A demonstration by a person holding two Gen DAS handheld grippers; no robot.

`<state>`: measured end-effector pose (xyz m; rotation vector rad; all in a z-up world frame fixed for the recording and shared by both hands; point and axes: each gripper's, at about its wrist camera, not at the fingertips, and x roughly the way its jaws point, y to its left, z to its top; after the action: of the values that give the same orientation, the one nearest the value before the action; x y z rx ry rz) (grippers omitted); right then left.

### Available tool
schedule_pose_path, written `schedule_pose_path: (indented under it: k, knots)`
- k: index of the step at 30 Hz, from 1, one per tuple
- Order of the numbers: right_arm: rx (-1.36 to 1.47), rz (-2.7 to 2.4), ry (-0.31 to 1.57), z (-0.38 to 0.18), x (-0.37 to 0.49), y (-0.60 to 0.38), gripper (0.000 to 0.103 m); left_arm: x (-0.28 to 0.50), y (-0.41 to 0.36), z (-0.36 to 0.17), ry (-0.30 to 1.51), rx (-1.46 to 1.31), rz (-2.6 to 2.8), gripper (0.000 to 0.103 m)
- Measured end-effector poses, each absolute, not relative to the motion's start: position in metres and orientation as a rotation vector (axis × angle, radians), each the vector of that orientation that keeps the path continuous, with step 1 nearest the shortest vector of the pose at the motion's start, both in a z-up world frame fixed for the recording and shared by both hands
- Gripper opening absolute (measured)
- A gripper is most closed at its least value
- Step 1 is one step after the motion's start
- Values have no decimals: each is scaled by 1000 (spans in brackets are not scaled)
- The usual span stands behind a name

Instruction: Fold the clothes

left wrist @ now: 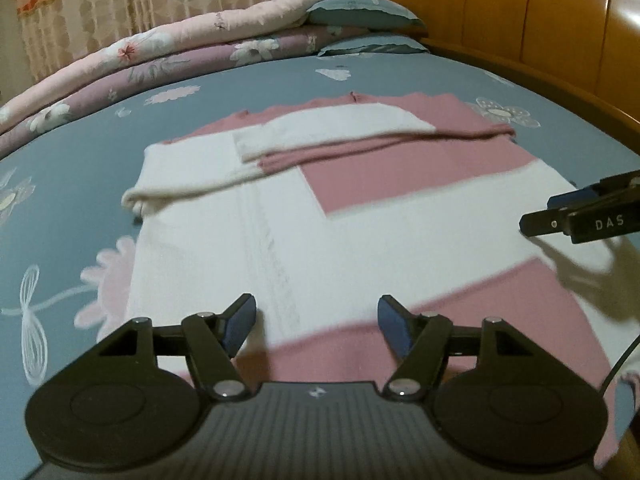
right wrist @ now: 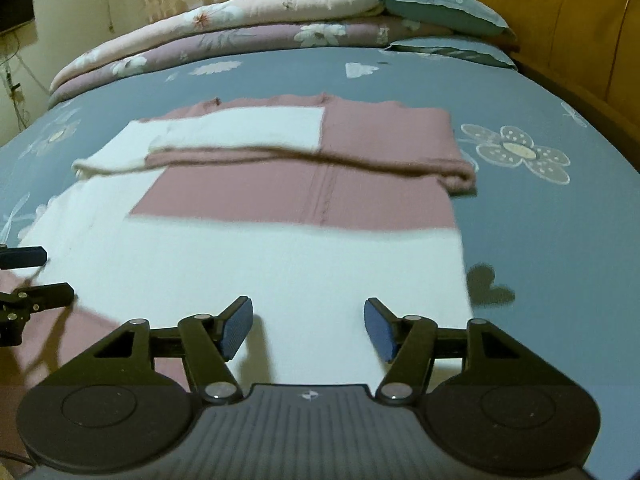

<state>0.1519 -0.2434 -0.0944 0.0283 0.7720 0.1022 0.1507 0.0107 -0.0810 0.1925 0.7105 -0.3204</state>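
A pink and white block-patterned sweater (left wrist: pixel 360 216) lies flat on the bed, its sleeves folded across the chest; it also shows in the right wrist view (right wrist: pixel 280 248). My left gripper (left wrist: pixel 318 326) is open and empty, hovering over the sweater's near hem on its left side. My right gripper (right wrist: pixel 308 326) is open and empty over the near hem on its right side. The right gripper's fingers (left wrist: pixel 580 220) reach in at the right edge of the left wrist view. The left gripper's fingers (right wrist: pixel 36 276) show at the left edge of the right wrist view.
The blue floral bedsheet (left wrist: pixel 80 168) surrounds the sweater. Folded pink and mauve quilts (left wrist: pixel 180 48) and blue pillows (left wrist: pixel 360 12) lie at the far side. A wooden headboard (left wrist: pixel 540 20) curves along the right. A curtain (left wrist: pixel 120 0) hangs behind.
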Motion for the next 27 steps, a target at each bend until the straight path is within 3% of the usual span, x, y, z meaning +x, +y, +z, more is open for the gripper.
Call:
schedule_pose_path:
  k: [9,17,27]
  knots:
    - [-42,105,729,-101,106,-237,76,106,23,-86,667,178,-301,71]
    - [-26,107,732,-105,59,-253,90,71,39,-88,695,142,-306,74]
    - [-31,113,745,-110,57,-243,103,95,17,-69,600,38,-444,75]
